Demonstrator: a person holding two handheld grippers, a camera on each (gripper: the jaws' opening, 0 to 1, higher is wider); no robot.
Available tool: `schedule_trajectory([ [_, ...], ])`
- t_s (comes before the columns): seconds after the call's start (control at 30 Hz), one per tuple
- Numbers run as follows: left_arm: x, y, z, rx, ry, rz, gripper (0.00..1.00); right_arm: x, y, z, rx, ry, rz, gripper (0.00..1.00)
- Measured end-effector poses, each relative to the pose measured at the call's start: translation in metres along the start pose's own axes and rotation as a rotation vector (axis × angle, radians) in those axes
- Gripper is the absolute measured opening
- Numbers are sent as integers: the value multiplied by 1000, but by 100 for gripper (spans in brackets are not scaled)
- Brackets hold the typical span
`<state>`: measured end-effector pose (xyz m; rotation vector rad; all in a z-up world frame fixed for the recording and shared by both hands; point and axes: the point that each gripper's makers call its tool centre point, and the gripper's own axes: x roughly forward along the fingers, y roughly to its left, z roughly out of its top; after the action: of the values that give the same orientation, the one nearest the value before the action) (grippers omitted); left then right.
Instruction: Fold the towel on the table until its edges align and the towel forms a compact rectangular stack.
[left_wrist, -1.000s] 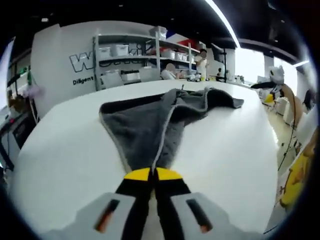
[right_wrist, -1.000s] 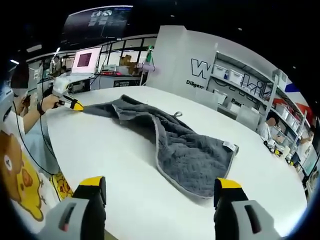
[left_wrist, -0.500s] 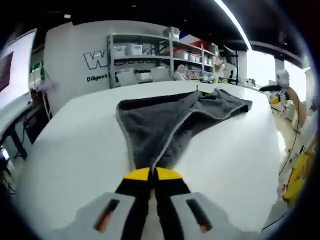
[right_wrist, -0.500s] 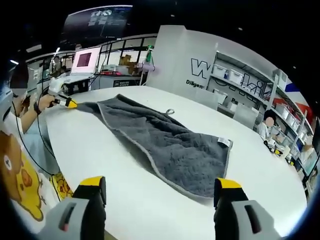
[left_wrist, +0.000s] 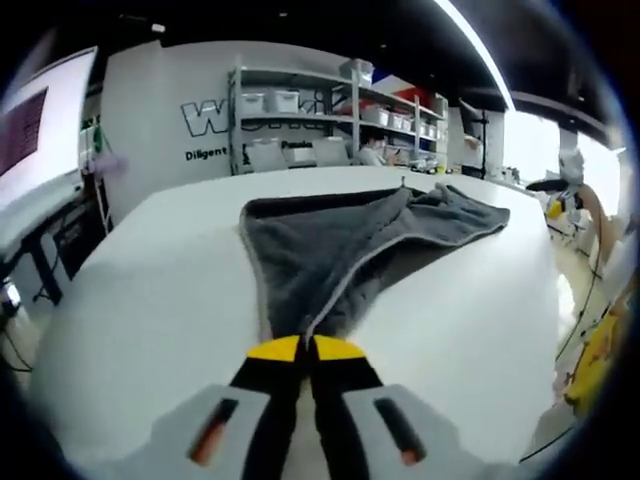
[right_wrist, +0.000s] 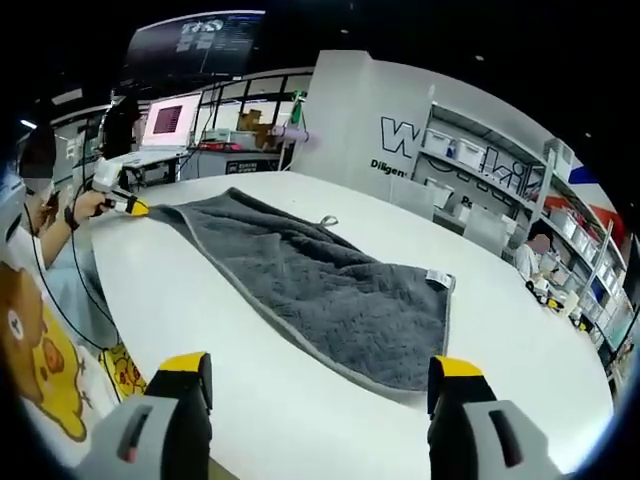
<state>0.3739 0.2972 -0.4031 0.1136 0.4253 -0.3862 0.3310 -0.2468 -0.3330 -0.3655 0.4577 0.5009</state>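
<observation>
Across the white tabletop (right_wrist: 300, 400), your left claw (left_wrist: 305, 348) pinches the grey terry towel's (right_wrist: 320, 290) corner; right claw (right_wrist: 320, 375), gaping empty, should take the near corner.

One towel (right_wrist: 330, 295), one counter (right_wrist: 200, 300), two tongs.
A single grey towel lies on a single white counter; left tongs (left_wrist: 305, 350) and right tongs (right_wrist: 322, 380) make two.

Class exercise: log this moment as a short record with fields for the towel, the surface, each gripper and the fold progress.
towel: grey towel, spread nearly flat, one corner pulled taut
surface: white table
left gripper: shut on a towel corner, at the table's edge
right gripper: open, holding nothing, near the towel's other end
hanging loop: on the far long edge
fold progress: no fold made yet
</observation>
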Motion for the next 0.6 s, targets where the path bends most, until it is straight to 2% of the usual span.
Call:
schedule_trajectory([
  [0.3, -6, -2, -1, -28, -20, -22, 12, -1, -1, -1, 3, 5, -6, 93],
  [0.6, -20, -5, 7, -66, -61, -31, 24, 2, 1, 1, -1, 7, 1, 93],
])
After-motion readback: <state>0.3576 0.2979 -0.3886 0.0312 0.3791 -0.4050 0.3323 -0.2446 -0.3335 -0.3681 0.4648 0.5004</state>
